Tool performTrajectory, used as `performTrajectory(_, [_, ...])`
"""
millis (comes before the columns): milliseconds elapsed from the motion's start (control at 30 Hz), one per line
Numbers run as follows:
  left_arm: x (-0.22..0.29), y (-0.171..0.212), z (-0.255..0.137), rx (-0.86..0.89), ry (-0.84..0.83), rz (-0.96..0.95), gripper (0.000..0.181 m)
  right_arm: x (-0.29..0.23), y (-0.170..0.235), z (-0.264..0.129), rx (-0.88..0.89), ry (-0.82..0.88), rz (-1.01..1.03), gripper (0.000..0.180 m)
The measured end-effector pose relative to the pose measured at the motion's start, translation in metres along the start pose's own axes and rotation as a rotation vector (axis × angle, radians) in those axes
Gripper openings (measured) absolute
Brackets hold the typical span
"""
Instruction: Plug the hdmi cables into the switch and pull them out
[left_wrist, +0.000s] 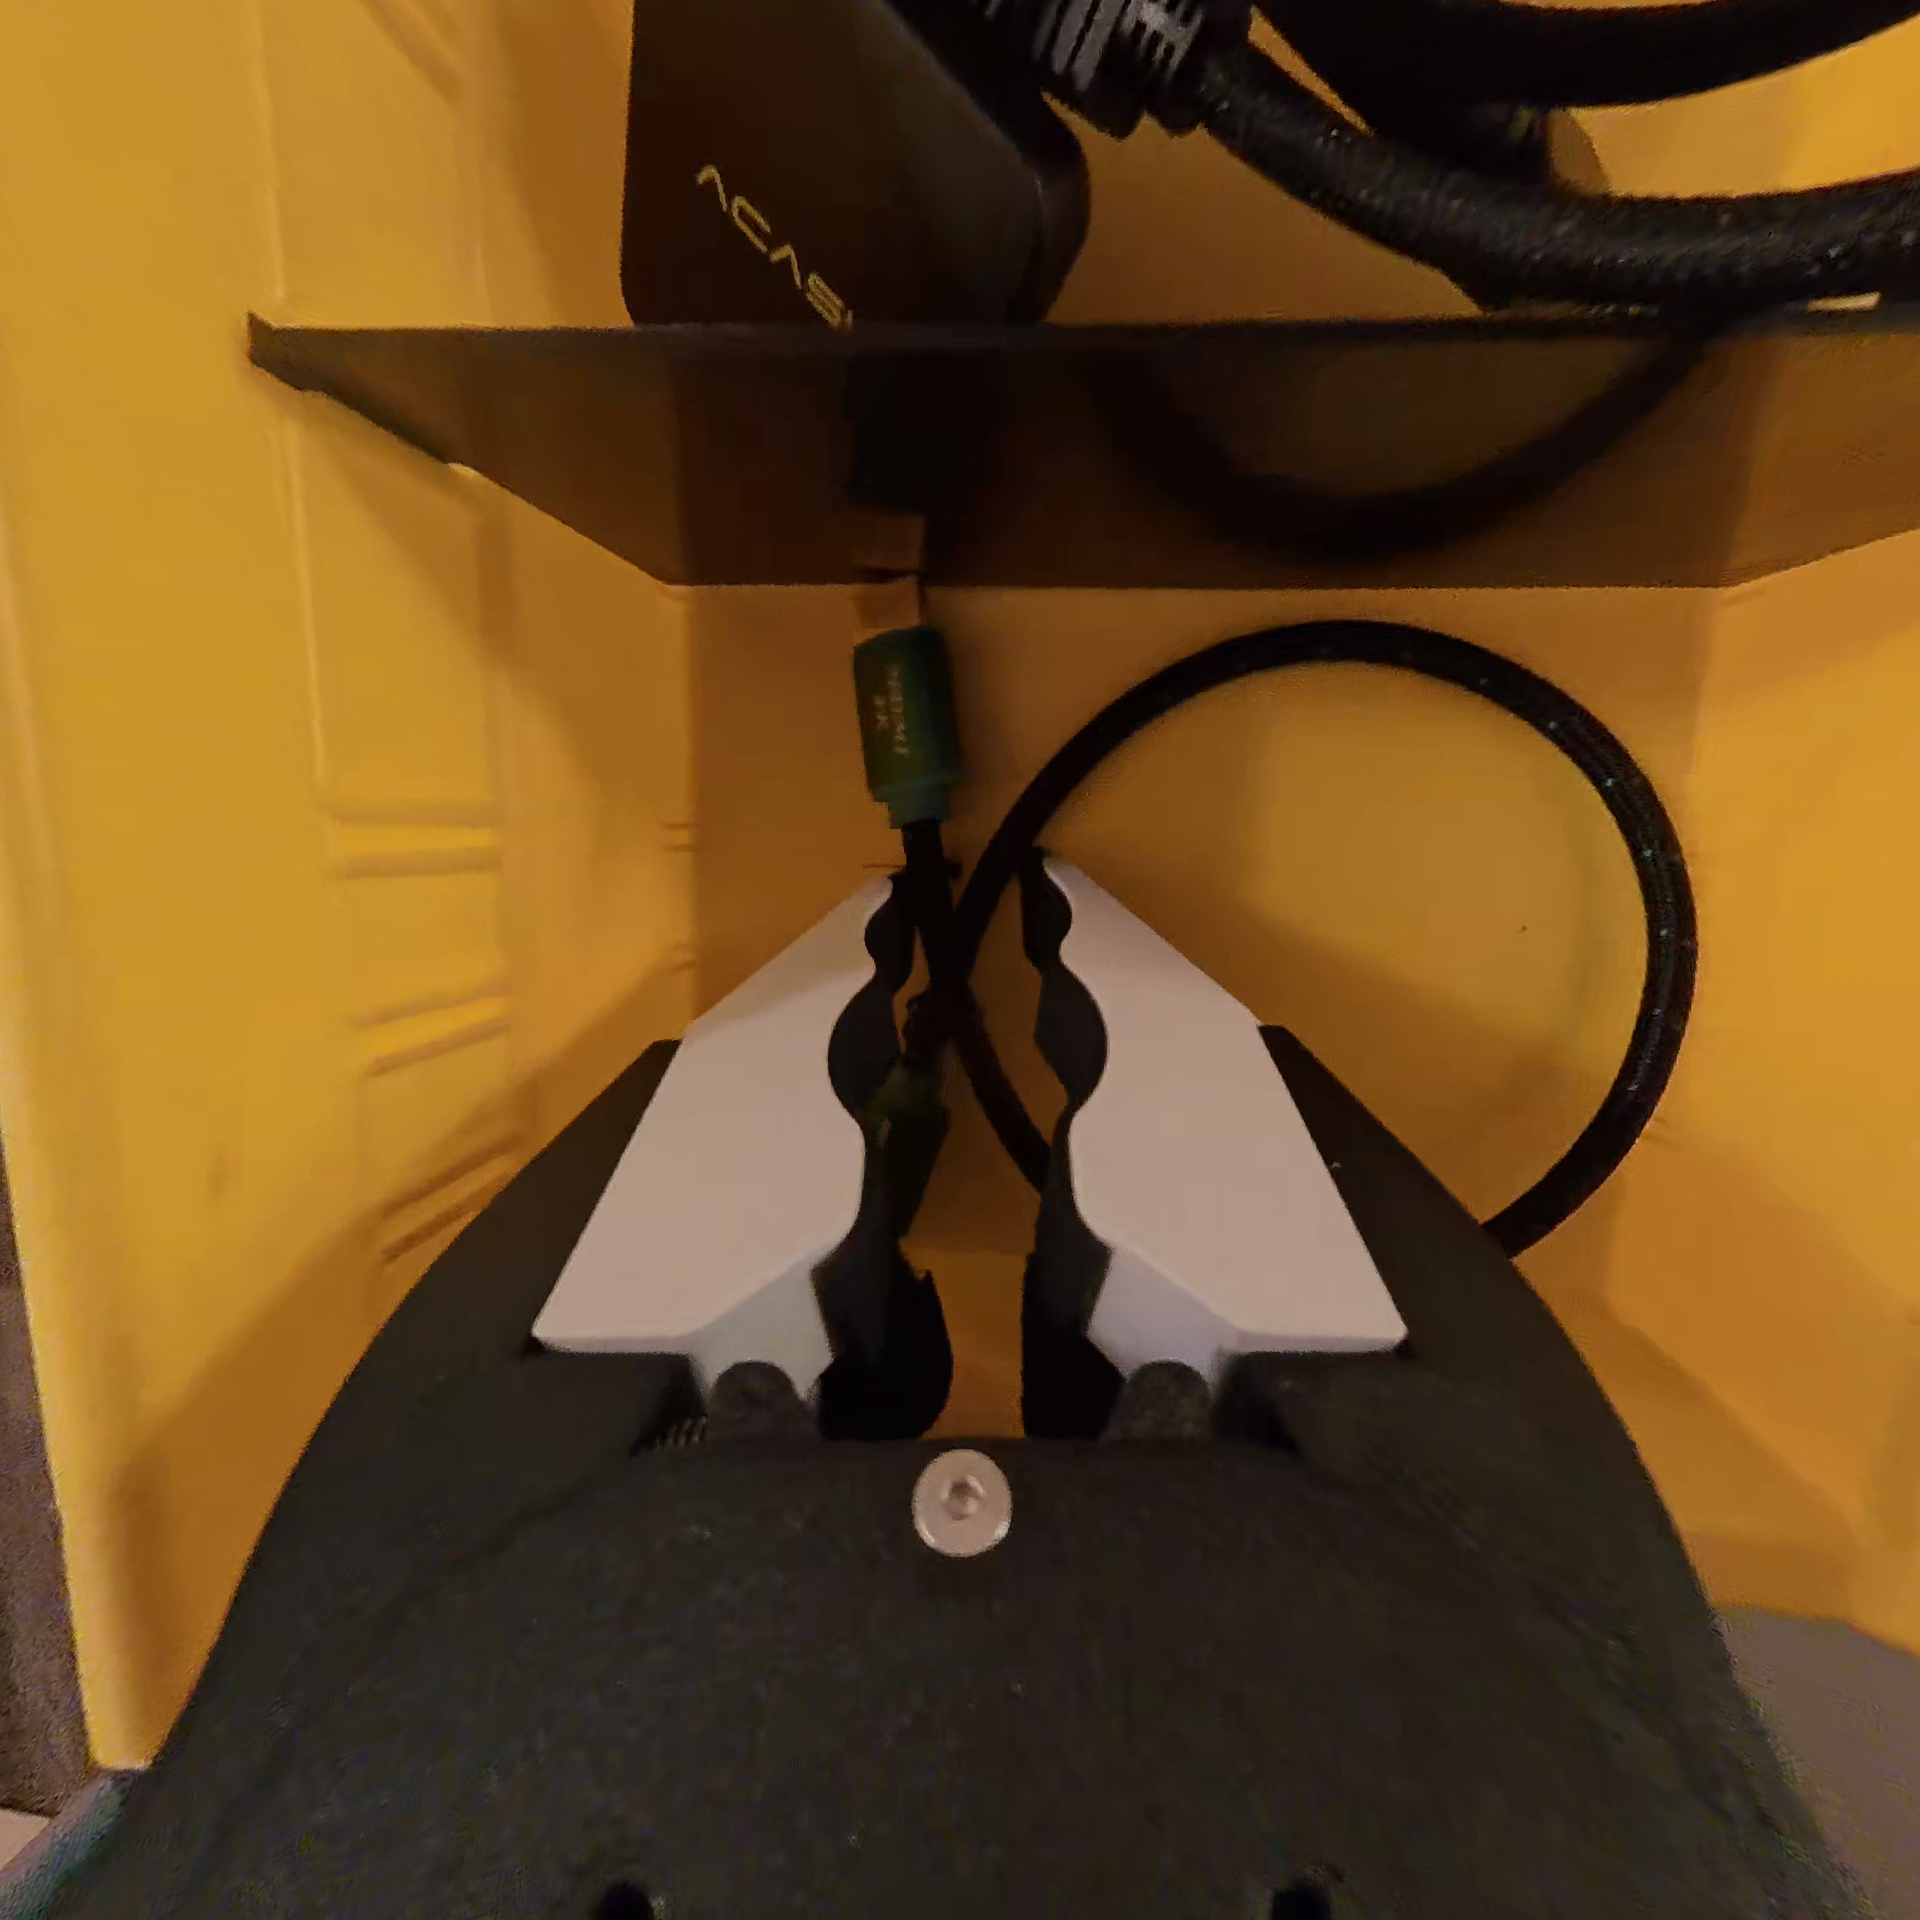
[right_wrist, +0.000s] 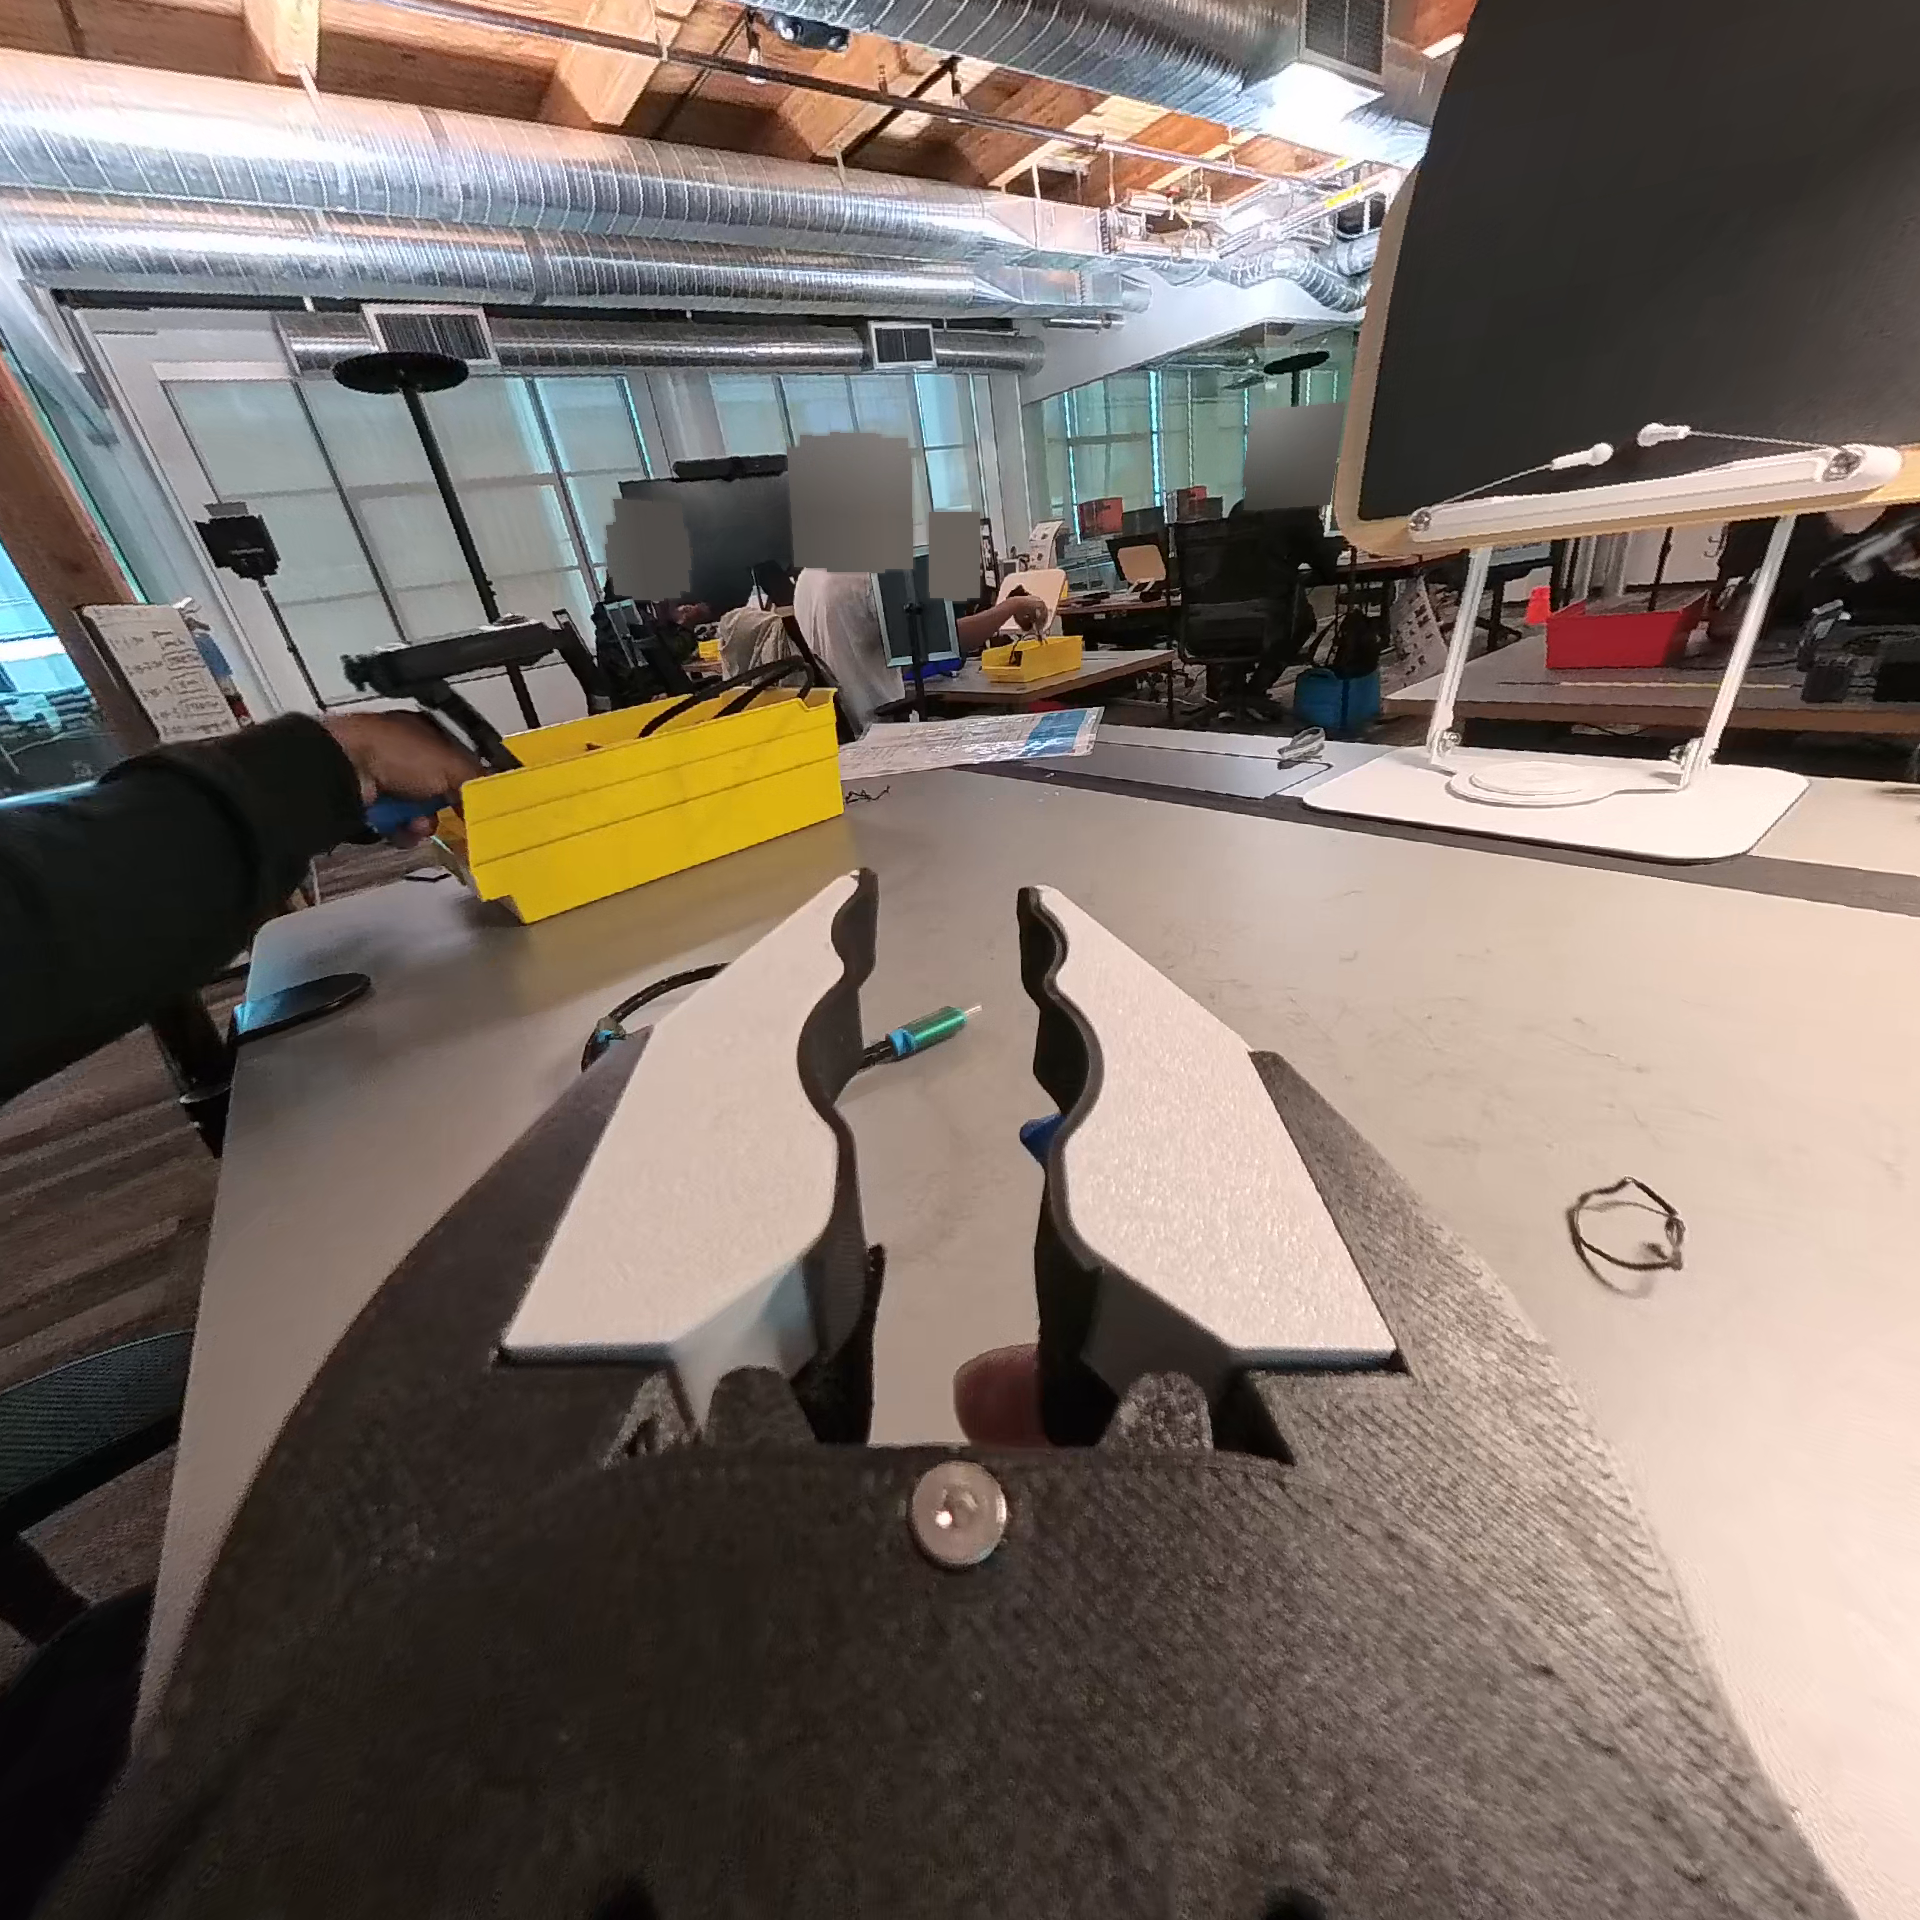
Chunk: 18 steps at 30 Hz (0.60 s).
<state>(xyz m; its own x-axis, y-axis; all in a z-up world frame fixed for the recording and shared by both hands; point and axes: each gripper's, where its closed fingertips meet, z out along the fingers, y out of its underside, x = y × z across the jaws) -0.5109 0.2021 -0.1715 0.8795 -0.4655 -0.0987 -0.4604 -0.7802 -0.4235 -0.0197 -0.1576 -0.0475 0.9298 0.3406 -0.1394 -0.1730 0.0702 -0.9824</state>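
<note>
Left gripper (left_wrist: 961, 883) is inside the yellow bin (left_wrist: 1351, 935), fingers narrowly parted around a black cable, its green plug (left_wrist: 899, 727) just ahead and the black switch (left_wrist: 831, 187) beyond. Right gripper (right_wrist: 945, 894) hovers over the tabletop (right_wrist: 1455, 1039), fingers apart and empty, with another green-plugged cable (right_wrist: 925, 1031) lying between and just past them.

Black switch box (left_wrist: 831, 177) lies in the far section of a yellow bin, thick black cables plugged into its end | green-ended HDMI plug (left_wrist: 896, 727) lies loose in the near section, black braided cable (left_wrist: 1621, 883) looped beside it | another green HDMI plug (right_wrist: 928, 1031) lies unplugged on the grey table.
</note>
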Motion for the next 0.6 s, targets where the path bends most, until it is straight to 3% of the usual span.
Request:
performTrajectory(167, [0.000, -0.003, -0.017, 0.067, -0.073, 0.018, 0.013, -0.003, 0.001, 0.001, -0.006, -0.007, -0.020, 0.028])
performTrajectory(367, [0.002, -0.020, -0.071, 0.196, -0.193, 0.072, 0.008, -0.002, 0.000, 0.001, -0.002, -0.003, -0.011, 0.028])
performTrajectory(533, [0.014, -0.055, -0.155, 0.455, -0.324, 0.132, 0.008, -0.003, 0.001, 0.001, -0.006, -0.006, -0.017, 0.028])
performTrajectory(600, [0.043, -0.069, -0.196, 0.583, -0.311, 0.199, 0.008, -0.002, 0.000, 0.001, -0.004, -0.004, -0.009, 0.028])
